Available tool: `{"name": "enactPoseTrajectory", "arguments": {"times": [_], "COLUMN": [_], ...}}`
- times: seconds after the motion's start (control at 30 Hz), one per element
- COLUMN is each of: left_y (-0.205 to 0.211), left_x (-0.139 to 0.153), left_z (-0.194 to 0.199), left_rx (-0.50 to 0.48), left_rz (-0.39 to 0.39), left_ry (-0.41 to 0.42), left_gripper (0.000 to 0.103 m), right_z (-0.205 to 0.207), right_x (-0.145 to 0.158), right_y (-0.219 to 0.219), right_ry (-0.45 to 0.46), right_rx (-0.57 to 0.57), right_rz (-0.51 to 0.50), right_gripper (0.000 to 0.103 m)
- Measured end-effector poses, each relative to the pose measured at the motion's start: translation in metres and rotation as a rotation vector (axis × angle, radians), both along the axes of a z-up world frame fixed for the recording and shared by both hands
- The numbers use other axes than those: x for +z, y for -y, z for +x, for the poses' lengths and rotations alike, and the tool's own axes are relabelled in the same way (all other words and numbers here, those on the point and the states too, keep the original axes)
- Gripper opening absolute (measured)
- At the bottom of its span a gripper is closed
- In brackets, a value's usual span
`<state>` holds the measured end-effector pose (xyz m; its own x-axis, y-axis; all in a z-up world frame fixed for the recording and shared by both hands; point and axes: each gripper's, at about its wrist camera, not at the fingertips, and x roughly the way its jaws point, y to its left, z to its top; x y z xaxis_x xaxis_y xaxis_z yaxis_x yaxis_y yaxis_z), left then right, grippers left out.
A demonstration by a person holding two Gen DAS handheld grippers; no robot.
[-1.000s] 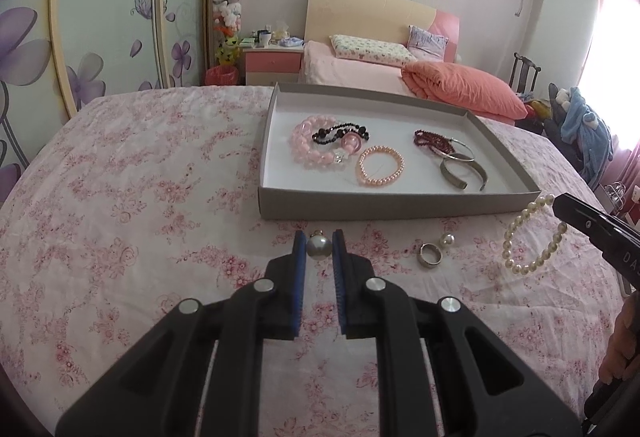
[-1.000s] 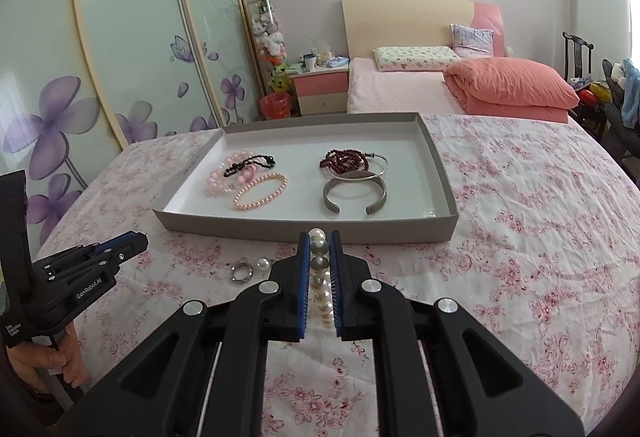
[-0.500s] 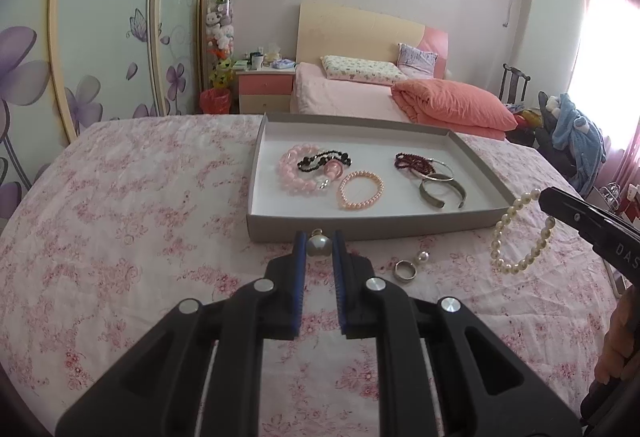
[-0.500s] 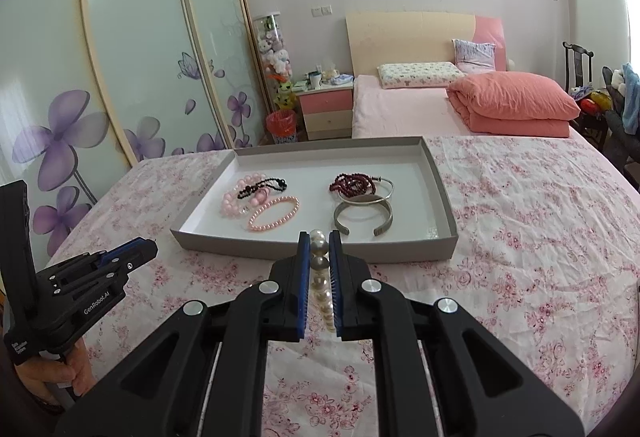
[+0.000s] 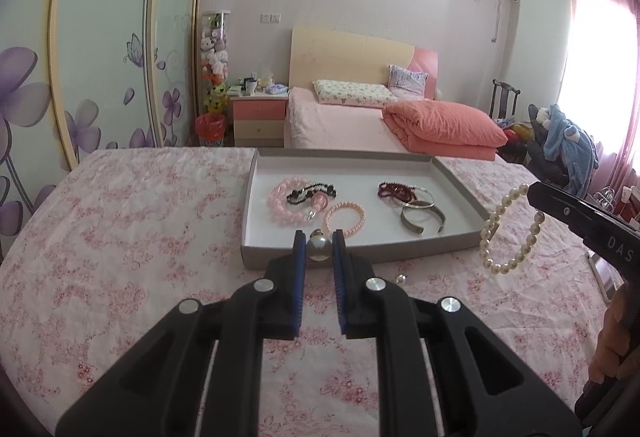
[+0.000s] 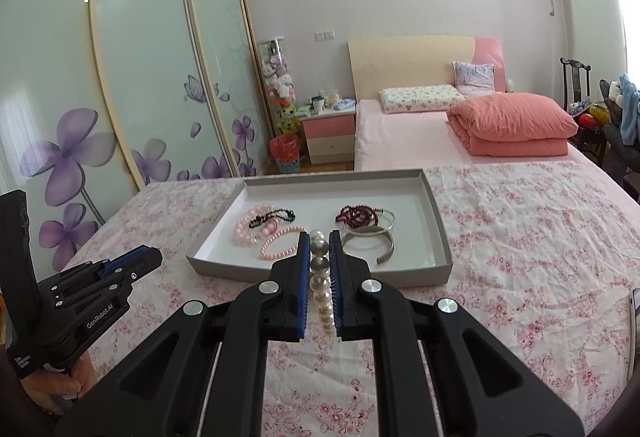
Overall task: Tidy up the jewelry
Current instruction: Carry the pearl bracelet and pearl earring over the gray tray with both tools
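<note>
**Drop Hazards While Carrying Two Pieces Toward the Tray**

The left gripper point(image 5: 319, 246) is clamping a single round pearl piece point(image 5: 318, 247) just short of the grey tray point(image 5: 460, 181). The right gripper point(image 6: 319, 269) is pinching the white pearl bracelet point(image 6: 322, 281), whose loop is hanging free beside the tray's right wall.

- The round pearl is offering little contact area — any loosening of the jaws is likely sending it rolling across the floral bedspread point(image 5: 120, 221).
- The dangling loop is at risk of snagging the tray rim.
- A small pearl earring point(image 5: 400, 279) is lying on the cloth — easily overlooked.
</note>
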<state>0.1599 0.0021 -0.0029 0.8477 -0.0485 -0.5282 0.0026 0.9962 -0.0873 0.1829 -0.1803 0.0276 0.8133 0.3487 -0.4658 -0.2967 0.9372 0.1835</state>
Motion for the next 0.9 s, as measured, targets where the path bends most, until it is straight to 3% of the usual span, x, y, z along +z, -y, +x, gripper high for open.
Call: {"name": "enactPoseTrajectory", "arguments": {"times": [0.5, 0.9], "left_y": [0.010, 0.010], "left_x": [0.029, 0.033], "left_z": [0.007, 0.038], "left_rx": [-0.009, -0.018], "left_rz": [0.029, 0.041], "left_ry": [0.081, 0.090], "left_gripper": [0.014, 0.014], "right_z": [0.009, 0.036], "right_x": [0.025, 0.040], "right_y": [-0.007, -0.008], "right_ry": [0.099, 0.158], "right_rx": [-0.014, -0.040], "right_rz": [0.022, 0.035], "right_gripper": [0.010, 0.010]}}
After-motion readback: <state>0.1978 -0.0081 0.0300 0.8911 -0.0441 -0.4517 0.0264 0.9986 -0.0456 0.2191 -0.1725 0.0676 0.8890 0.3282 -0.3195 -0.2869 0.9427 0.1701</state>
